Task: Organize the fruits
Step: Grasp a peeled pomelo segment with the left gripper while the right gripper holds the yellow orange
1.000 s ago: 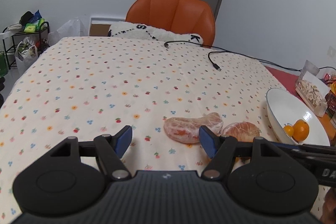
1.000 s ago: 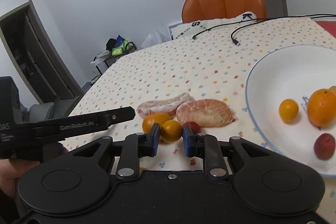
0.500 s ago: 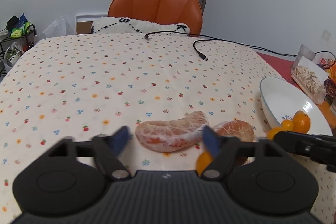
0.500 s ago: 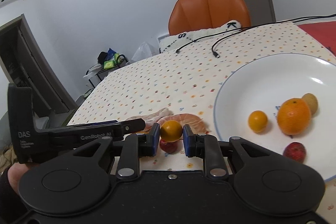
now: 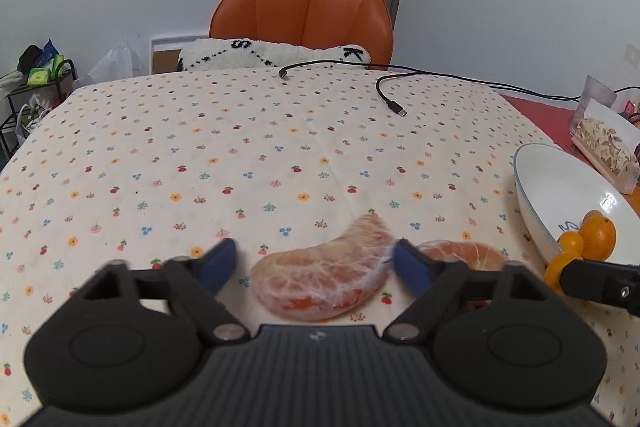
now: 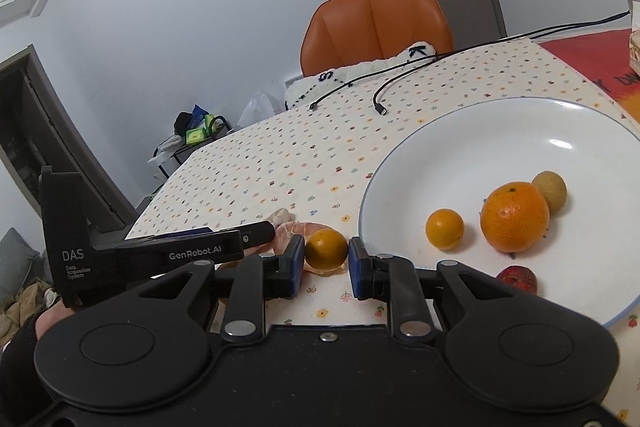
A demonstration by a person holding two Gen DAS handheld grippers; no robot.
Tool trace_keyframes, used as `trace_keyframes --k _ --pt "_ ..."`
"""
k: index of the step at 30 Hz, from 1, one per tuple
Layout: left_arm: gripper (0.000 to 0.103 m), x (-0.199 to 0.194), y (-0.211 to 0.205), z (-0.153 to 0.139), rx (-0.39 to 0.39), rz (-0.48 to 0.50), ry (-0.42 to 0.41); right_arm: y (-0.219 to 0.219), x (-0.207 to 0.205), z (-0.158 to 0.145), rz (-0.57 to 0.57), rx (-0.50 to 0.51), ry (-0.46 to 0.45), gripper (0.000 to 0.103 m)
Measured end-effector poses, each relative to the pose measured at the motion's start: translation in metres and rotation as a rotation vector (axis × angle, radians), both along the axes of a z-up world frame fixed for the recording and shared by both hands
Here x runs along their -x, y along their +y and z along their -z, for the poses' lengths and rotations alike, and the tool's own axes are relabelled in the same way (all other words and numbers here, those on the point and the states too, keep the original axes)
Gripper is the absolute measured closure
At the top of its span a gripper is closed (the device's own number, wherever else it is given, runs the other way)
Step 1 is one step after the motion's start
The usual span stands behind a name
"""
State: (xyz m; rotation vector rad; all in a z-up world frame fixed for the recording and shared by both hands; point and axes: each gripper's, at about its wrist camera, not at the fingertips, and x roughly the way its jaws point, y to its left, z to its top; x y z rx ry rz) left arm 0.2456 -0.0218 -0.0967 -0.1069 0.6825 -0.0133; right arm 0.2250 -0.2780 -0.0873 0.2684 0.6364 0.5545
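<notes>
My right gripper (image 6: 326,259) is shut on a small orange kumquat (image 6: 326,249), held above the tablecloth just left of the white plate (image 6: 520,123). The plate holds a big orange (image 6: 515,217), a small orange (image 6: 444,229), a kiwi (image 6: 550,189) and a red lychee (image 6: 517,279). My left gripper (image 5: 314,263) is open, its fingers on either side of a peeled pomelo segment (image 5: 324,279) lying on the cloth. A second segment (image 5: 464,255) lies to its right. The plate (image 5: 560,187) shows at the right of the left wrist view.
Two black cables (image 5: 390,99) lie on the flowered tablecloth far back. An orange chair (image 5: 302,15) with a white cushion stands behind the table. A snack bag (image 5: 606,151) sits beyond the plate. A cluttered rack (image 5: 36,83) stands at left.
My right gripper has carried the kumquat up and right, from beside the pomelo segments toward the plate's edge. My left gripper has moved in so the pomelo segment sits between its fingers.
</notes>
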Motion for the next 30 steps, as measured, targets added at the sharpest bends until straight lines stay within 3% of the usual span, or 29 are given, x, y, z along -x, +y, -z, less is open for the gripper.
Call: trace_keyframes --k 13,16,19,22,26,30 --pt "0.04 0.021 0.015 -0.008 0.031 -0.036 -0.005 -0.002 0.004 0.0 0.003 -0.012 -0.004 0.081" --pt "0.068 0.027 0.016 -0.014 0.021 -0.048 -0.026 -0.002 0.006 -0.001 -0.001 -0.016 -0.009 0.081" --pt "0.074 0.026 0.021 -0.02 0.035 -0.042 -0.019 -0.001 0.007 -0.002 -0.005 -0.02 -0.015 0.081" --pt "0.068 0.027 0.018 -0.019 0.021 -0.031 -0.013 -0.001 0.008 -0.003 -0.007 -0.024 -0.018 0.081" --pt "0.024 0.029 0.009 -0.016 0.003 0.005 -0.018 -0.002 0.01 -0.002 -0.01 -0.025 -0.017 0.081" --pt "0.024 0.028 0.0 -0.011 -0.037 0.008 -0.03 -0.004 0.01 0.0 -0.004 -0.022 -0.011 0.081"
